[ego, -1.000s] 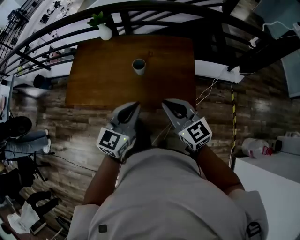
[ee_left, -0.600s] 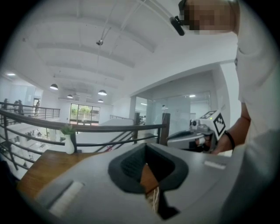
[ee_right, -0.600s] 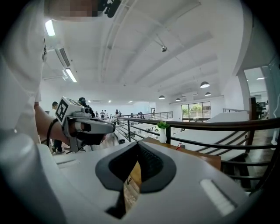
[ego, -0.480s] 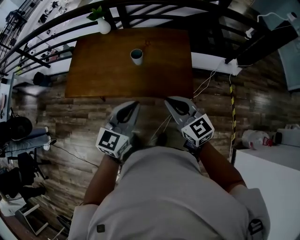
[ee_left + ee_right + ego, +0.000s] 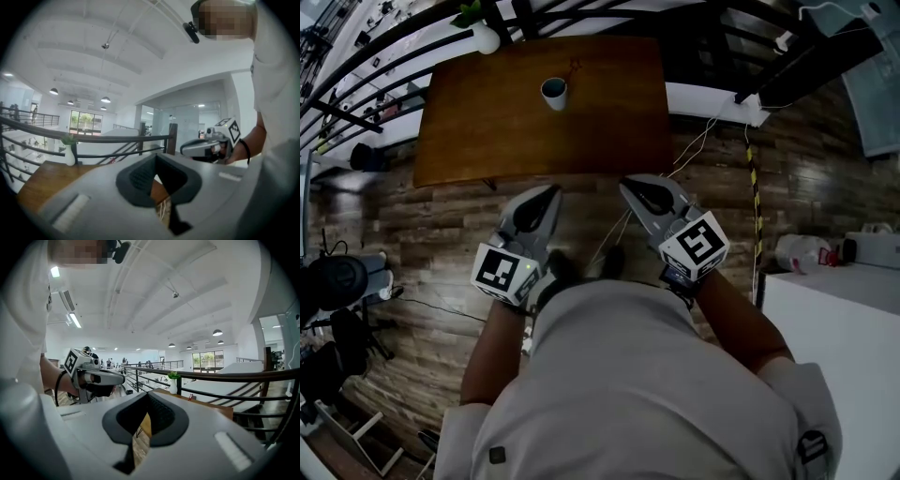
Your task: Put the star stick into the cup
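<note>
A pale cup [image 5: 553, 92] stands on the brown wooden table [image 5: 487, 141], towards its far side. Just beyond the cup, near the far edge, lies a small red thing, seemingly the star stick [image 5: 574, 66]. Both grippers are held in front of my body over the plank floor, short of the table's near edge. My left gripper [image 5: 550, 193] is shut and holds nothing. My right gripper [image 5: 629, 184] is also shut and empty. In the left gripper view the right gripper [image 5: 187, 149] shows at the side. The right gripper view shows the left gripper [image 5: 119, 377]. The cup is hidden in both gripper views.
A white vase with a green plant [image 5: 484, 37] stands at the table's far left corner. A black railing [image 5: 225, 377] runs behind the table. Cables [image 5: 703, 141] trail on the floor to the right, and a white counter [image 5: 834, 319] stands at the right.
The table and cup have slid up and left in the head view. The gripper tips, earlier over the table's near edge, now sit over the floor short of it.
</note>
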Demonstrator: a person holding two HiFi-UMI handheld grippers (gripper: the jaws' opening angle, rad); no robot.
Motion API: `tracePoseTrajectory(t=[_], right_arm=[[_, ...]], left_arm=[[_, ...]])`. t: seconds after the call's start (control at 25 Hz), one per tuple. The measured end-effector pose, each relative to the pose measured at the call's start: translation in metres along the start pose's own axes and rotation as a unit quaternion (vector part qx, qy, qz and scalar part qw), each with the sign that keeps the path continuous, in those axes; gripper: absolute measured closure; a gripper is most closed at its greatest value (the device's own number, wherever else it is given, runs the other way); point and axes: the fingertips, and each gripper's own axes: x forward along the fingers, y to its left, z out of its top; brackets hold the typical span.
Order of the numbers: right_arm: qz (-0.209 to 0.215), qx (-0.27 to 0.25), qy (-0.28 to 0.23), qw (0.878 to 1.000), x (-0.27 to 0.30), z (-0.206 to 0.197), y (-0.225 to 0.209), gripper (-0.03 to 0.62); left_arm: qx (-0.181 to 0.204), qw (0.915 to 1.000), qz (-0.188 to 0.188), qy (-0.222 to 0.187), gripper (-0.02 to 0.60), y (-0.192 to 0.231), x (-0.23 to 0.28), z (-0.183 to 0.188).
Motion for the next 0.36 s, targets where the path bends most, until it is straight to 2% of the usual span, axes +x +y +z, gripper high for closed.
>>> tracePoseTrajectory(t=[0.36], right_arm=[[0.002,-0.024,-0.001,1.0,-0.022,0.004,0.003,0.586]], left_arm=[[-0.004,0.9999,-0.003,-0.012,0.578,-0.022,0.006,0.005]])
